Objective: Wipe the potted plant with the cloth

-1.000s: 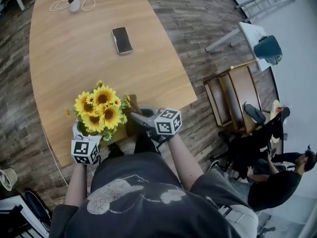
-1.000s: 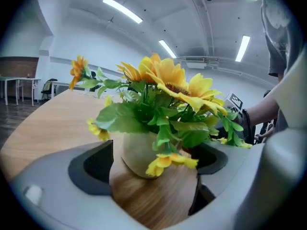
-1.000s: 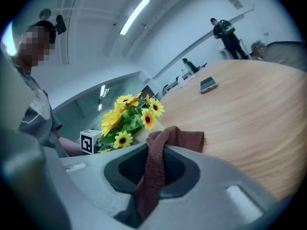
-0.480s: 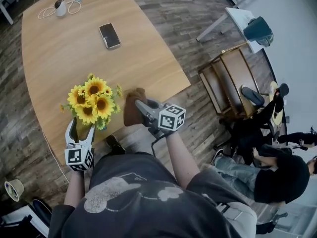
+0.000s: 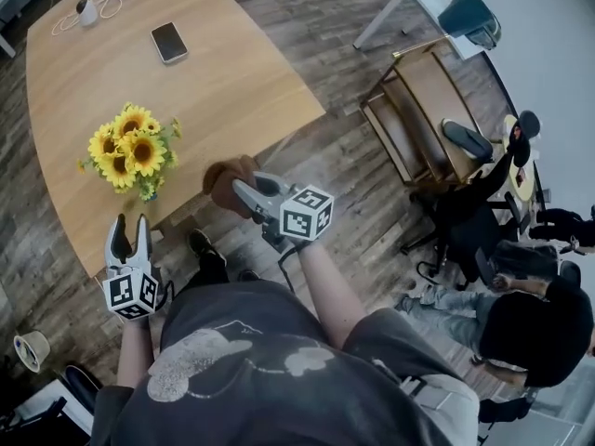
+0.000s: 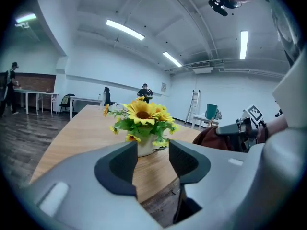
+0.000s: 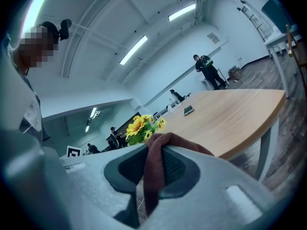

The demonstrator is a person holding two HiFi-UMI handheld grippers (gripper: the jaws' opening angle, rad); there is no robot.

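The potted plant (image 5: 125,149), yellow sunflowers in a white pot, stands near the front edge of the wooden table (image 5: 232,82). My left gripper (image 5: 130,234) hovers off the table edge, short of the plant. Its jaws are closing with a gap and nothing between them. In the left gripper view the plant (image 6: 142,118) shows beyond the left gripper (image 6: 152,153). My right gripper (image 5: 244,193) is shut on a brown cloth (image 5: 226,180), held off the table edge right of the plant. The cloth (image 7: 154,169) hangs pinched in the right gripper (image 7: 153,166), with the flowers (image 7: 143,125) behind.
A phone (image 5: 168,42) and a small white device with a cable (image 5: 88,9) lie at the table's far end. A wooden chair (image 5: 418,110) and seated people (image 5: 525,295) are on the right. A cup (image 5: 31,349) sits on the floor at left.
Both grippers have drawn back from the plant and off the table edge. The left gripper came away from the pot and its jaws narrowed. The cloth stayed pinched in the right gripper.
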